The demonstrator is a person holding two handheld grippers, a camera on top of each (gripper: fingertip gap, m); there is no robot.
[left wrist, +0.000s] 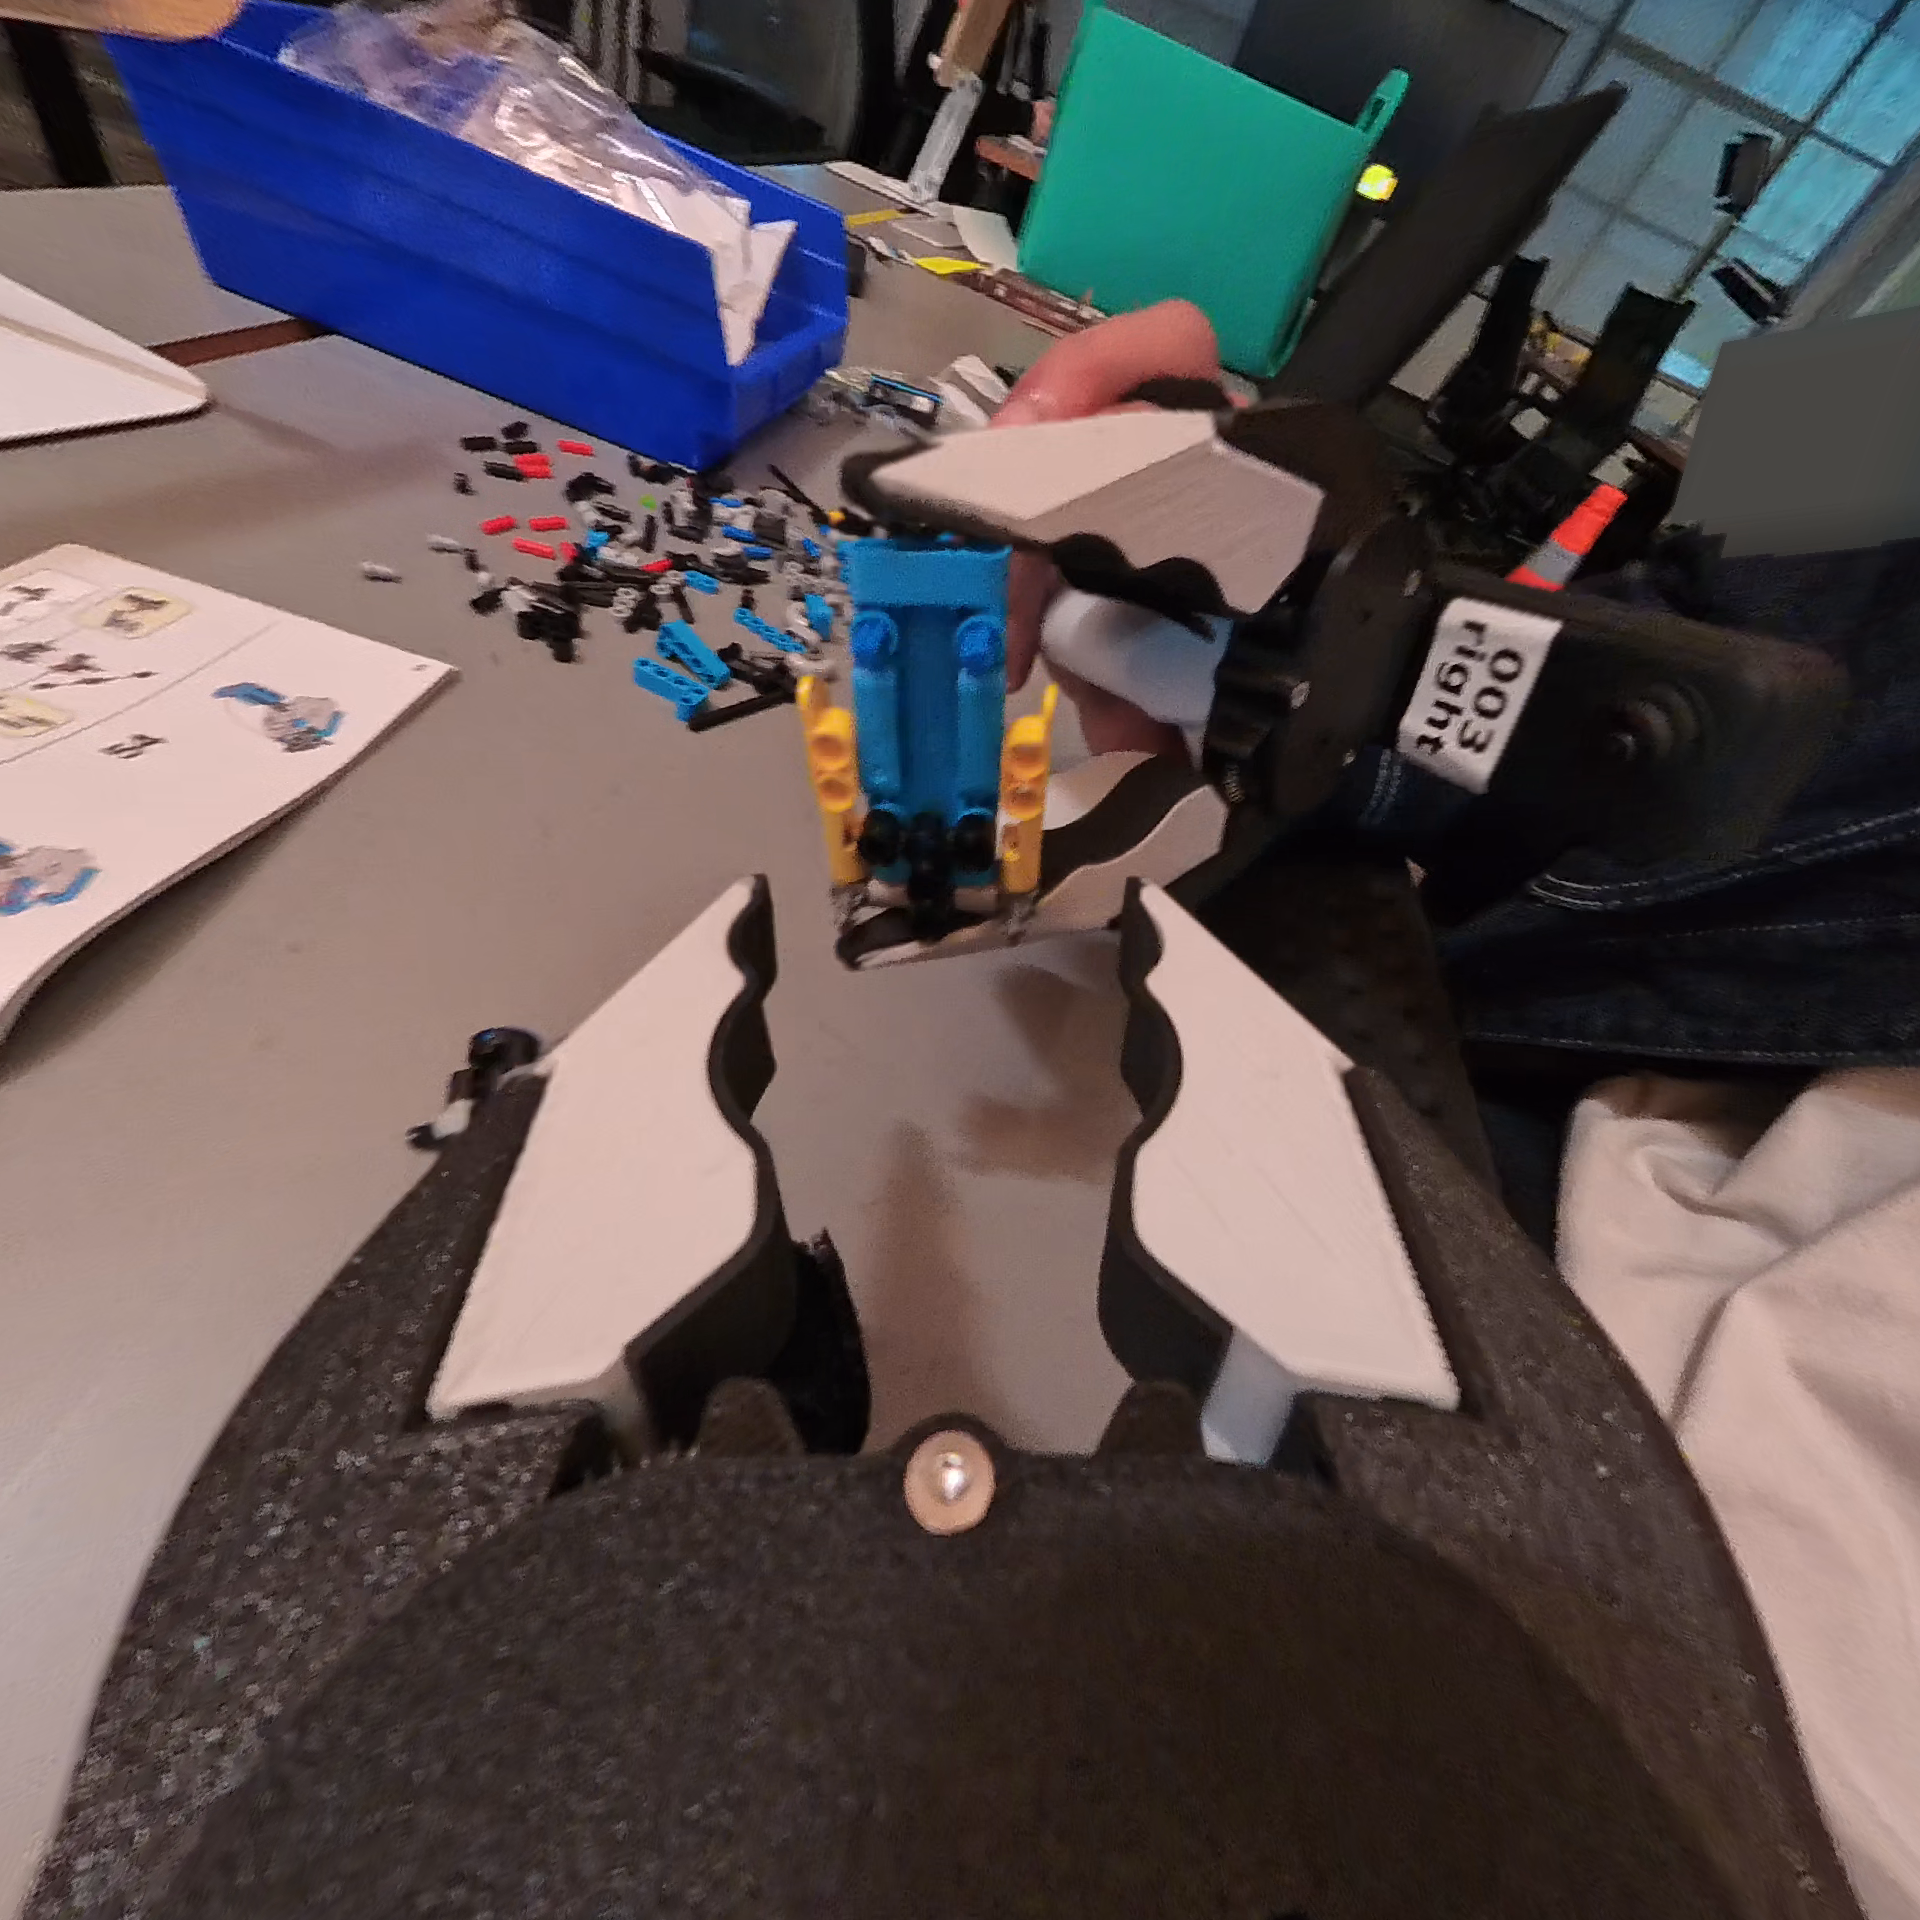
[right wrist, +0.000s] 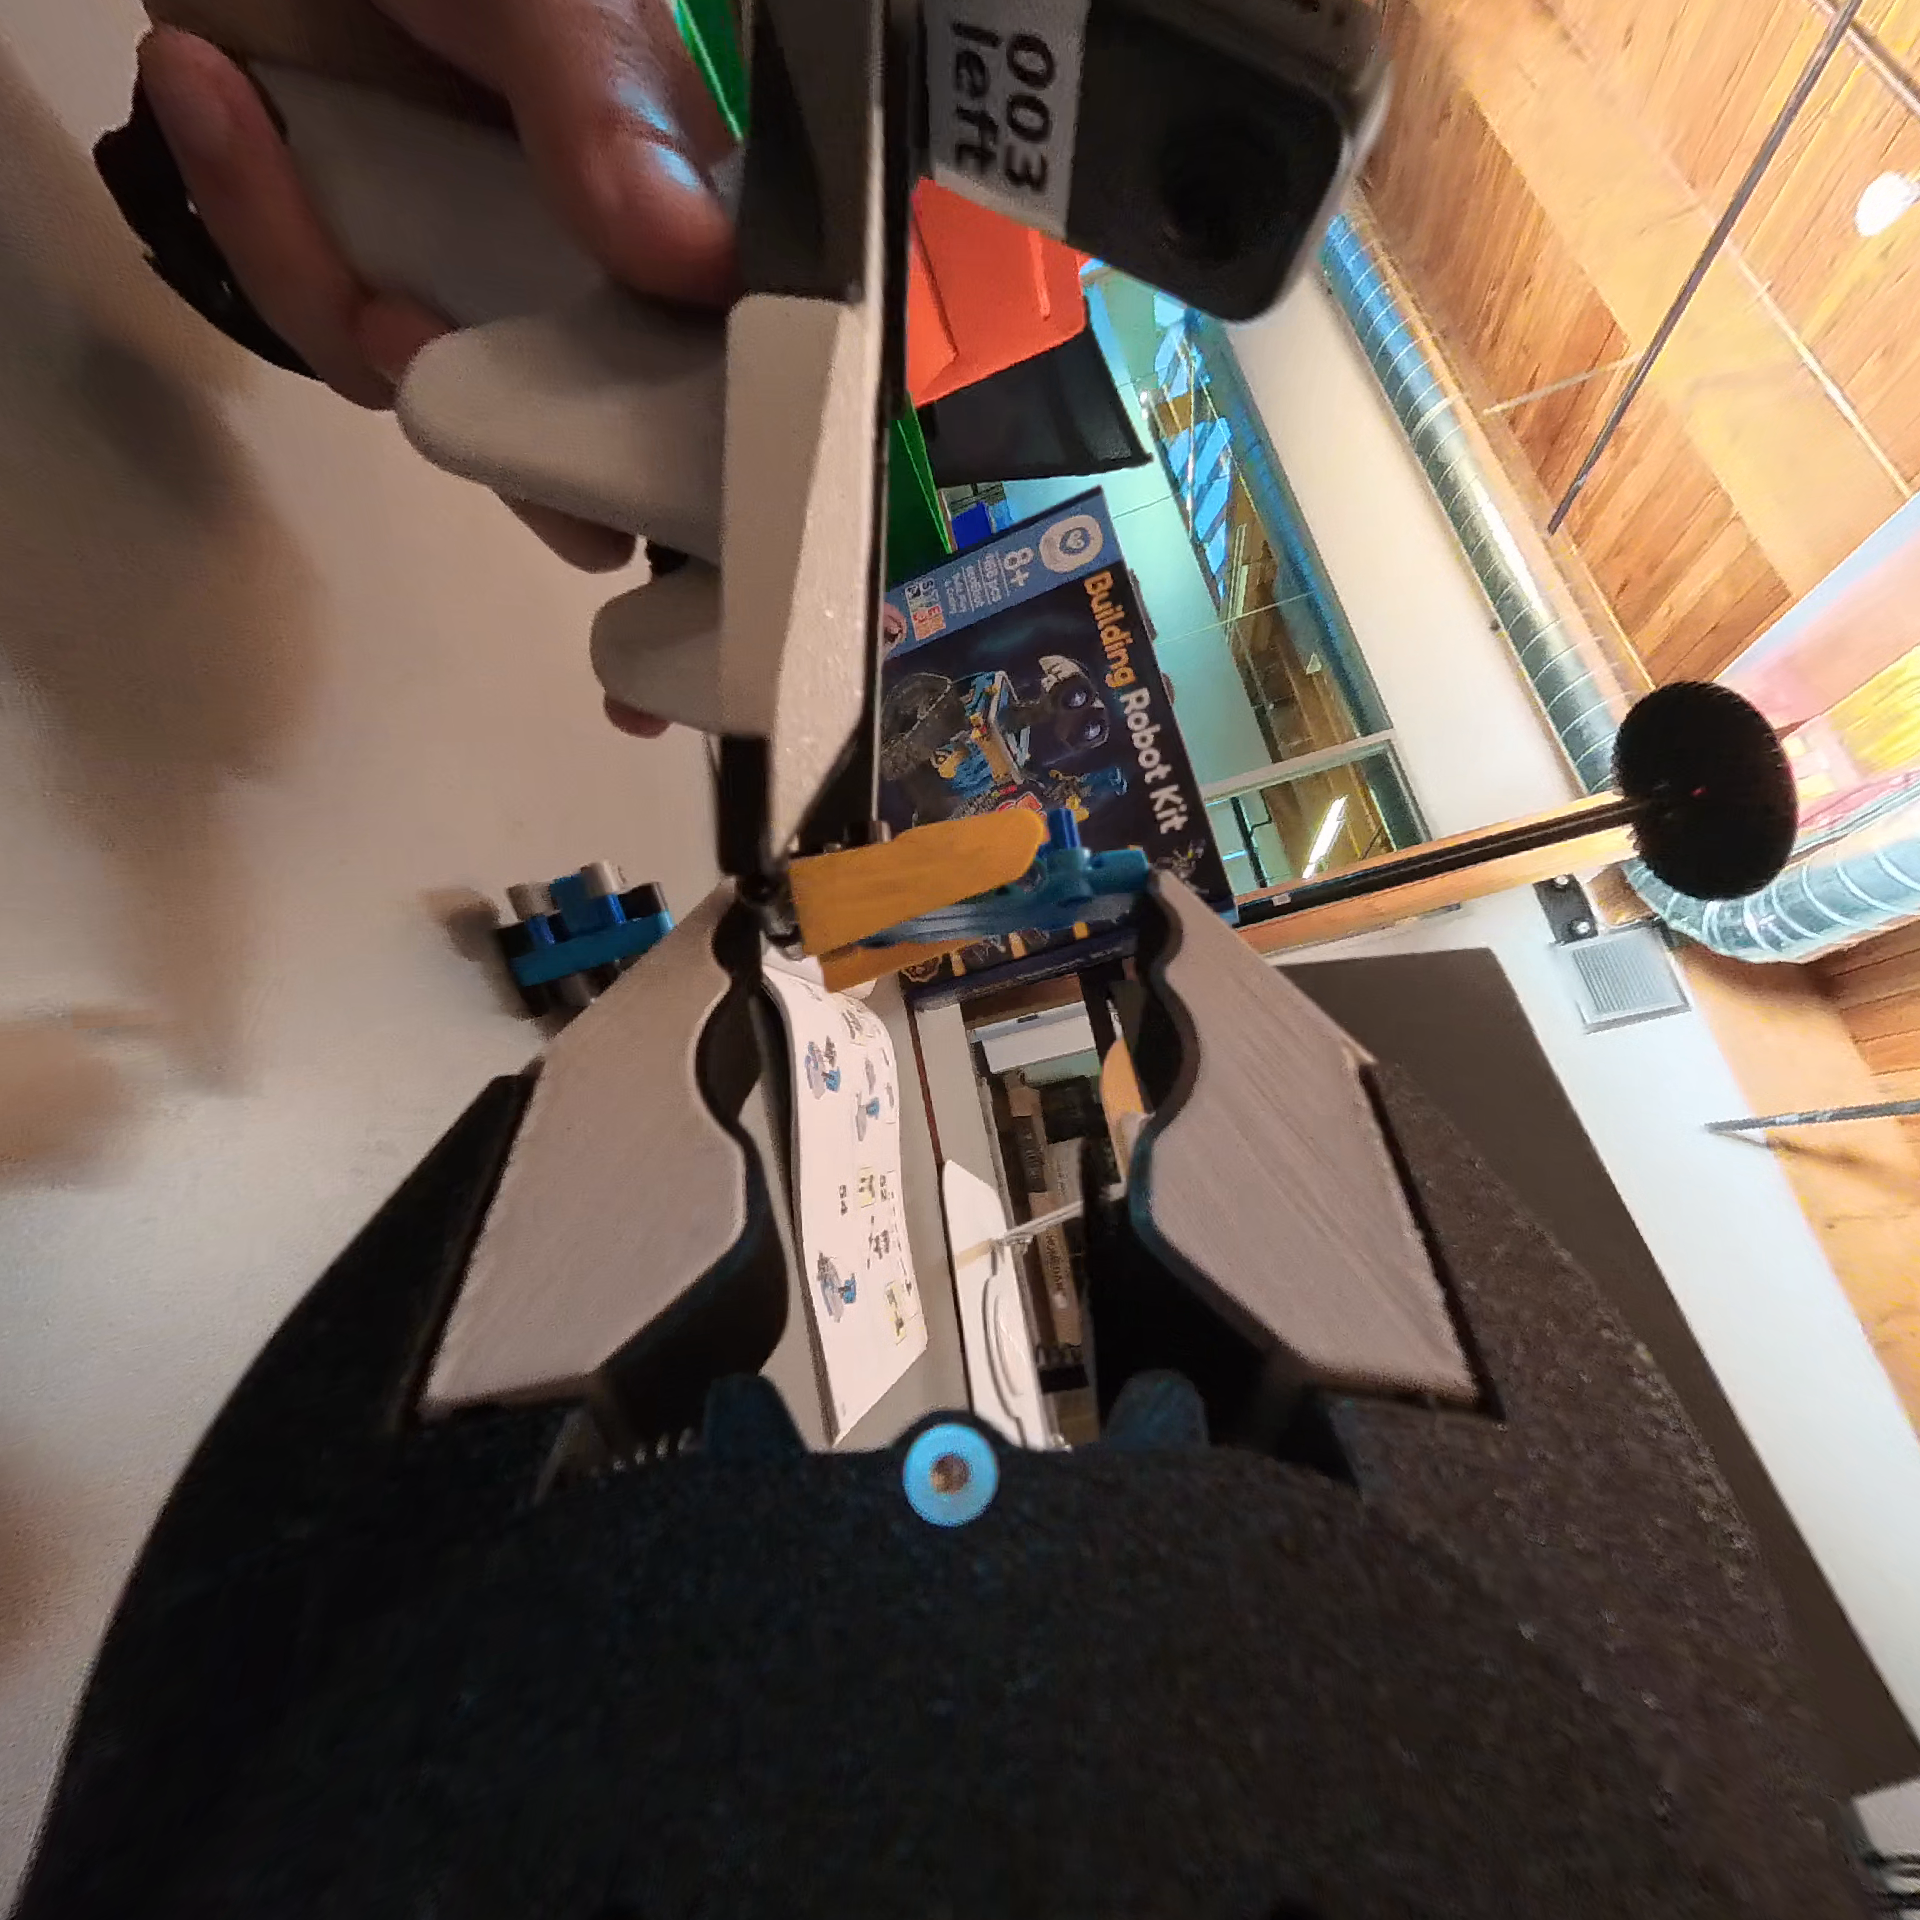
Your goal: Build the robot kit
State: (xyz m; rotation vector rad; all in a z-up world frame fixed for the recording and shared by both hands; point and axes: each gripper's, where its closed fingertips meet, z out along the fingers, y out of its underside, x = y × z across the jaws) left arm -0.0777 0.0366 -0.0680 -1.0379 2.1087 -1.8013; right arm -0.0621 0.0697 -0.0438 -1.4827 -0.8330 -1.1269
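My right gripper (right wrist: 945,899) is shut on a blue and yellow brick model (right wrist: 914,883), gripping it end to end. In the left wrist view the right gripper (left wrist: 862,717) comes in from the right and holds the model (left wrist: 925,707) upright above the grey table (left wrist: 582,935). My left gripper (left wrist: 948,904) is open and empty, its fingertips just below and on either side of the model's black-pinned lower end. One of its fingers (right wrist: 810,540) shows edge-on in the right wrist view, with its tip beside the model. A hand holds each gripper.
A pile of loose black, red and blue pieces (left wrist: 644,582) lies beyond the model. A blue bin (left wrist: 499,270) with a plastic bag and a green bin (left wrist: 1184,208) stand behind. An open instruction booklet (left wrist: 177,748) lies left. A small blue-black sub-assembly (right wrist: 582,925) and the kit box (right wrist: 1039,707) sit nearby.
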